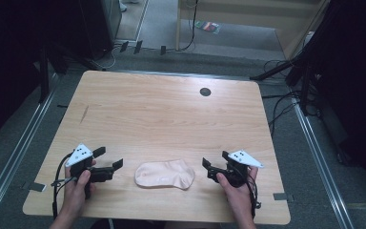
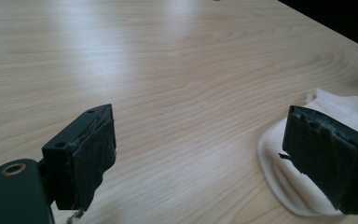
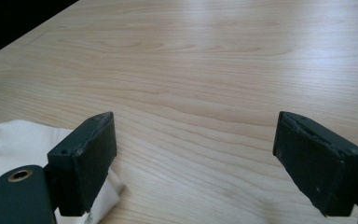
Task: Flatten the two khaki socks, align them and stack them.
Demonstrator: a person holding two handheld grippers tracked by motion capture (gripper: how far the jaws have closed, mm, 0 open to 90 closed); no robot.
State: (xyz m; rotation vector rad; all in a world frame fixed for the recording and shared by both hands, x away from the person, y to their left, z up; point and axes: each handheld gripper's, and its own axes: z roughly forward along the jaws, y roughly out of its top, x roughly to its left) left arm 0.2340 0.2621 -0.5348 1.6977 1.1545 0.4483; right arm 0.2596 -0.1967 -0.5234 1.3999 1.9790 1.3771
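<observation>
A pale cream sock (image 1: 164,174) lies folded flat near the front edge of the wooden table (image 1: 171,114). My left gripper (image 1: 109,157) sits a little to the left of it, open, with nothing between its pads. My right gripper (image 1: 214,158) is just right of the sock, also open and empty. In the left gripper view the sock (image 2: 340,105) lies behind the right jaw, and the left gripper (image 2: 198,137) has bare wood in its gap. In the right gripper view the sock (image 3: 18,140) lies beside the left jaw of the right gripper (image 3: 193,137).
A round dark cable hole (image 1: 205,91) sits near the table's far edge. Bare wood stretches from the sock to the far edge. Cables (image 1: 281,102) and dark stands crowd the floor at the right, and metal rails (image 1: 19,148) run along both sides.
</observation>
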